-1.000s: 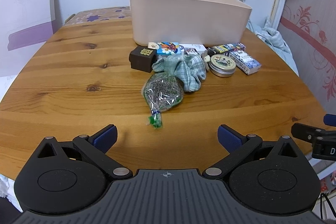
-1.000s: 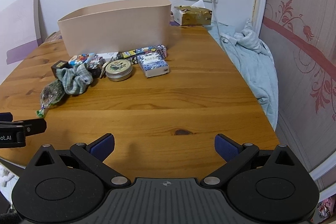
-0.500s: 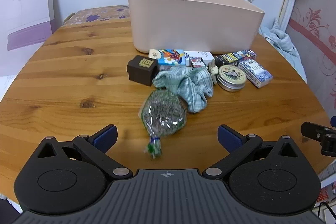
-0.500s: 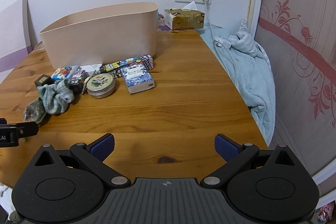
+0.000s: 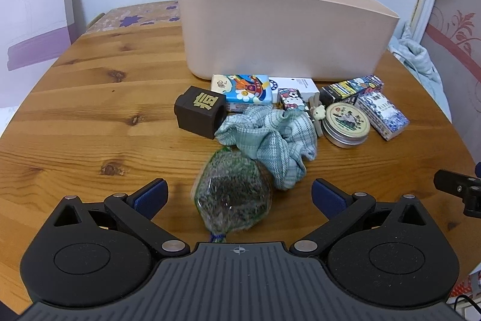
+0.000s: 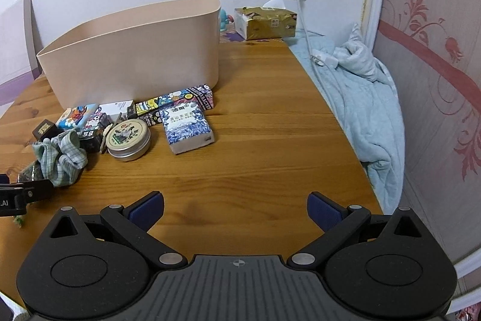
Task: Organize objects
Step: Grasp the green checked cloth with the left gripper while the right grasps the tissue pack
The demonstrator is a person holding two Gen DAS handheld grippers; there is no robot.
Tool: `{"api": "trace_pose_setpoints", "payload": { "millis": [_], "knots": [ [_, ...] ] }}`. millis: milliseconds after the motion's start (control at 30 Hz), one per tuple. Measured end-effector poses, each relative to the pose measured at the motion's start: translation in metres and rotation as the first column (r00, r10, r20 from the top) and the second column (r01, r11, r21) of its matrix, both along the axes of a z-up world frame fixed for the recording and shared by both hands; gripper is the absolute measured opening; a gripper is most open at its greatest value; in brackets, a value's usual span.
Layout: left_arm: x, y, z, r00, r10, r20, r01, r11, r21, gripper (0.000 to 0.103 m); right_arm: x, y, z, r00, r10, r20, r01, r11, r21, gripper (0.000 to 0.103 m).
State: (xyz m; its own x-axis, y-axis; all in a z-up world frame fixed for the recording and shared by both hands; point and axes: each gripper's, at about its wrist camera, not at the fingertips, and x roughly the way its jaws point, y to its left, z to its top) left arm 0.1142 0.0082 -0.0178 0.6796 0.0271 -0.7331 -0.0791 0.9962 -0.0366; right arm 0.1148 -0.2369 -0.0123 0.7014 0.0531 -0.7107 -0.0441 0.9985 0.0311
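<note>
Your left gripper [image 5: 239,194] is spread wide, its blue-padded fingers [image 5: 150,194] straddling a clear plastic pouch of dark dried herbs [image 5: 233,194] that lies on the wooden tabletop [image 5: 90,122]; neither pad touches the pouch. Just beyond the pouch and touching it sits a crumpled green-and-white checked cloth [image 5: 270,140]. To the cloth's left stands a dark brown cube-shaped box with a gold character [image 5: 200,110], and behind it lie a colourful cartoon-printed packet [image 5: 243,87], a flat white box [image 5: 297,84] and a small cartoon-cat carton [image 5: 290,98]. To the cloth's right rests a round metal tin with a printed lid [image 5: 345,125], with a blue-and-white patterned packet [image 5: 383,115] just beside it and a long dark cartoon-printed box [image 5: 351,86] behind. All of these things crowd against the near wall of a large beige plastic bin [image 5: 279,38], which stands upright at the back of the tabletop.

Your right gripper [image 6: 236,209] is also spread apart, holding nothing, and hangs over bare wood well to the right of the pile. From its camera you see the tin [image 6: 129,139] and the blue-and-white packet [image 6: 188,125] ahead to the left, a gold tissue box [image 6: 264,23] by the wall, and a pale blue blanket [image 6: 360,98] along the tabletop's right edge.
</note>
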Motion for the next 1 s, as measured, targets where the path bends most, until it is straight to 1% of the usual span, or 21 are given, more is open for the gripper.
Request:
{"api": "trace_pose_setpoints", "payload": {
  "millis": [167, 300, 467, 533, 633, 800, 933, 1000],
  "knots": [
    [0.012, 0.003, -0.004, 1.000, 0.011, -0.018, -0.011, 1.000, -0.007, 0.103, 0.020, 0.005, -0.002, 0.999, 0.038, -0.003, -0.038, 0.999, -0.032, 0.103],
    [0.016, 0.005, 0.000, 1.000, 0.008, 0.002, -0.007, 1.000, -0.006, 0.103, 0.034, 0.009, -0.004, 0.998, 0.060, -0.006, -0.061, 0.997, -0.052, 0.103],
    [0.024, 0.003, 0.009, 0.999, -0.020, 0.046, 0.019, 0.999, 0.031, 0.103, 0.051, 0.012, -0.007, 0.997, 0.072, -0.012, -0.073, 0.996, -0.058, 0.103],
    [0.030, 0.001, 0.010, 0.998, -0.039, 0.047, 0.037, 0.999, 0.039, 0.103, 0.057, 0.013, -0.007, 0.997, 0.075, -0.014, -0.075, 0.996, -0.053, 0.103],
    [0.039, -0.003, 0.008, 0.998, -0.065, 0.027, 0.064, 0.997, 0.035, 0.102, 0.064, 0.014, -0.007, 0.997, 0.081, -0.013, -0.082, 0.995, -0.051, 0.103],
    [0.051, -0.006, 0.003, 0.995, -0.098, -0.013, 0.098, 0.995, 0.021, 0.084, 0.075, 0.017, -0.008, 0.995, 0.096, -0.010, -0.096, 0.994, -0.056, 0.103],
    [0.058, -0.007, 0.000, 0.993, -0.113, -0.031, 0.113, 0.994, -0.007, 0.081, 0.083, 0.019, -0.012, 0.993, 0.114, -0.015, -0.114, 0.992, -0.057, 0.098],
    [0.061, -0.007, -0.001, 0.991, -0.125, -0.039, 0.125, 0.992, -0.024, 0.077, 0.087, 0.021, -0.015, 0.992, 0.124, -0.024, -0.125, 0.991, -0.056, 0.096]
  ]
}}
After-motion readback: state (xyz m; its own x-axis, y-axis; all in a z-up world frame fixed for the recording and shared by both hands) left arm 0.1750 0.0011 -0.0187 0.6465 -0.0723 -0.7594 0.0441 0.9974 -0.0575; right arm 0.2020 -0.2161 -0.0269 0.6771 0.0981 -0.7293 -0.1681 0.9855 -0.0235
